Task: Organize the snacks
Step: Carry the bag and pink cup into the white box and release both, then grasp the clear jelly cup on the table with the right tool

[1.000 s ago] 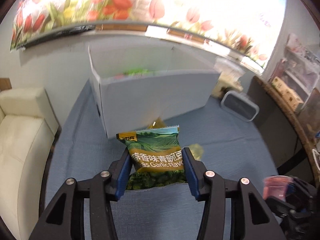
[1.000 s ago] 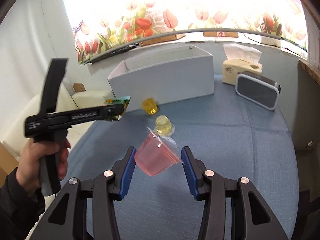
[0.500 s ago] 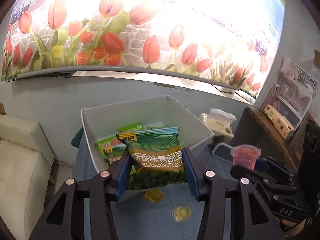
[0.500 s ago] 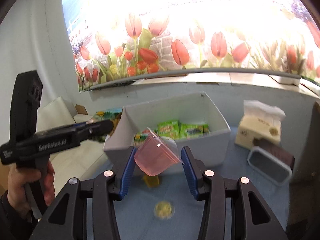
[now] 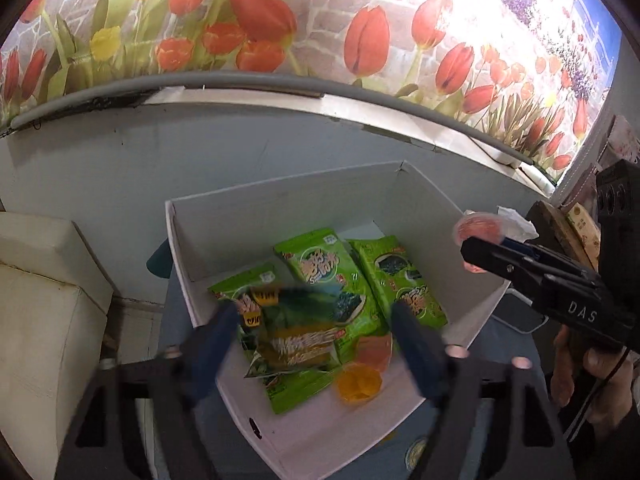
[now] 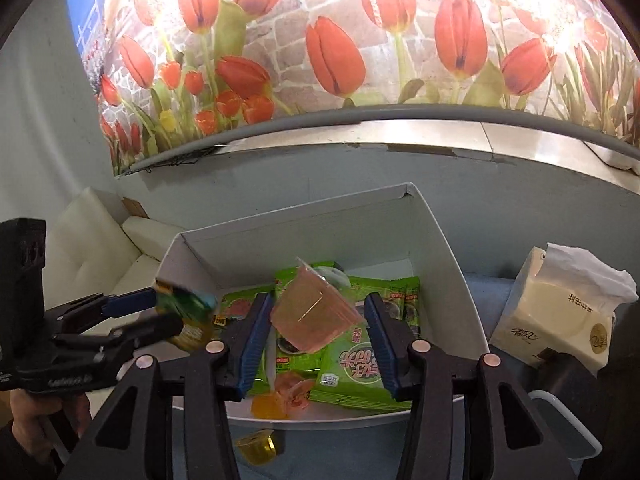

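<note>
Now both grippers hang over the box (image 5: 182,264). Left gripper (image 5: 312,340) looks spread, its pea bag (image 5: 296,340) blurred, apparently dropping. Right gripper (image 6: 314,320) pinches the pink cup (image 6: 314,318), tilted, box floor at twelve o'clock below.

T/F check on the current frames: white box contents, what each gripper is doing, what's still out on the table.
1. The white box is empty. False: green snack packs and jelly cups lie inside.
2. The left gripper has its jaws wide, with the pea packet blurred between them above the box. True.
3. The right gripper holds a blue can. False: it holds a pink jelly cup.
4. A yellow jelly cup sits on the table outside the box. True.
5. The tissue pack is inside the box. False: it stands beside it.
</note>
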Action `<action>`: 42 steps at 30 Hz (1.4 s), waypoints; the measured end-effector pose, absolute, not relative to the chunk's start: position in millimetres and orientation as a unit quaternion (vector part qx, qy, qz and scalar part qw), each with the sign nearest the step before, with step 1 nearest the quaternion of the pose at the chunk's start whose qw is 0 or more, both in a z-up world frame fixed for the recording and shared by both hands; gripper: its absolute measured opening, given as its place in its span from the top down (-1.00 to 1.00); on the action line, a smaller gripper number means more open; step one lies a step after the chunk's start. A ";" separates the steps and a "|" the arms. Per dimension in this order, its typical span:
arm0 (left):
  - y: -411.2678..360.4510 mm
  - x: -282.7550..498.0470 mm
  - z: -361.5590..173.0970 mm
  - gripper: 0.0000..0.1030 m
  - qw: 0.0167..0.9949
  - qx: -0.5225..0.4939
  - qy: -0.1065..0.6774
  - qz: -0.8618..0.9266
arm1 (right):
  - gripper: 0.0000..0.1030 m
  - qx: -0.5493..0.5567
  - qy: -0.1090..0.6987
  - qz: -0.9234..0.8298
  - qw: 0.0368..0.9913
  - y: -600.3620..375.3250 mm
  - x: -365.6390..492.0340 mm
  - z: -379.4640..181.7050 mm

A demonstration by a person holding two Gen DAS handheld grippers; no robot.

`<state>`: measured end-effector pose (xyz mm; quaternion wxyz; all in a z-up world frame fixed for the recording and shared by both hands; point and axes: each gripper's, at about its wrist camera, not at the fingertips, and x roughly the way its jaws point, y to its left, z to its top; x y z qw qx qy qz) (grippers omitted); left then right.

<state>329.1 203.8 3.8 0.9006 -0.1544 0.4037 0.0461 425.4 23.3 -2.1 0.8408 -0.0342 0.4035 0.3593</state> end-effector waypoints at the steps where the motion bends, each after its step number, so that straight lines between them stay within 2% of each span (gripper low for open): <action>1: 203.2 325.6 3.0 -1.00 0.906 -0.152 0.393 0.045 | -0.72 -0.027 0.404 0.354 0.843 20.3 426.4 -3.6; 2: 200.4 322.7 2.8 -1.00 0.909 -0.144 0.390 0.042 | -0.82 -0.013 0.399 0.349 0.848 15.4 426.5 -5.0; 3: 196.7 321.0 2.6 -1.00 0.910 -0.133 0.391 0.043 | -0.84 -0.001 0.391 0.351 0.851 10.3 425.2 -5.3; 9: 186.5 297.9 11.7 -1.00 0.919 -0.114 0.373 0.055 | -0.84 0.022 0.371 0.348 0.861 -16.1 402.7 1.2; 14: 179.8 266.0 21.9 -1.00 0.927 -0.121 0.350 0.056 | -0.84 -0.006 0.346 0.338 0.876 -45.3 350.3 3.0; 24: 129.8 161.1 -6.6 -1.00 0.924 -0.152 0.348 0.047 | -0.91 -0.053 0.377 0.357 0.853 -76.7 245.7 -45.9; 30: 93.5 119.8 -32.0 -1.00 0.916 -0.150 0.371 0.031 | -0.91 -0.060 0.413 0.345 0.840 -64.3 240.1 -83.6; 38: 87.0 101.1 -40.1 -1.00 0.911 -0.145 0.385 0.038 | -0.90 -0.087 0.427 0.329 0.838 -34.0 253.3 -111.4; 39: 88.2 100.1 -40.6 -1.00 0.910 -0.147 0.386 0.038 | -0.83 -0.089 0.434 0.323 0.836 -30.3 255.6 -115.2; 41: 91.2 99.5 -41.2 -1.00 0.909 -0.148 0.386 0.044 | -0.32 -0.082 0.441 0.332 0.829 -27.6 258.7 -119.2; 42: 92.5 99.4 -42.2 -1.00 0.908 -0.149 0.388 0.045 | 0.01 -0.089 0.447 0.331 0.826 -24.7 260.5 -122.1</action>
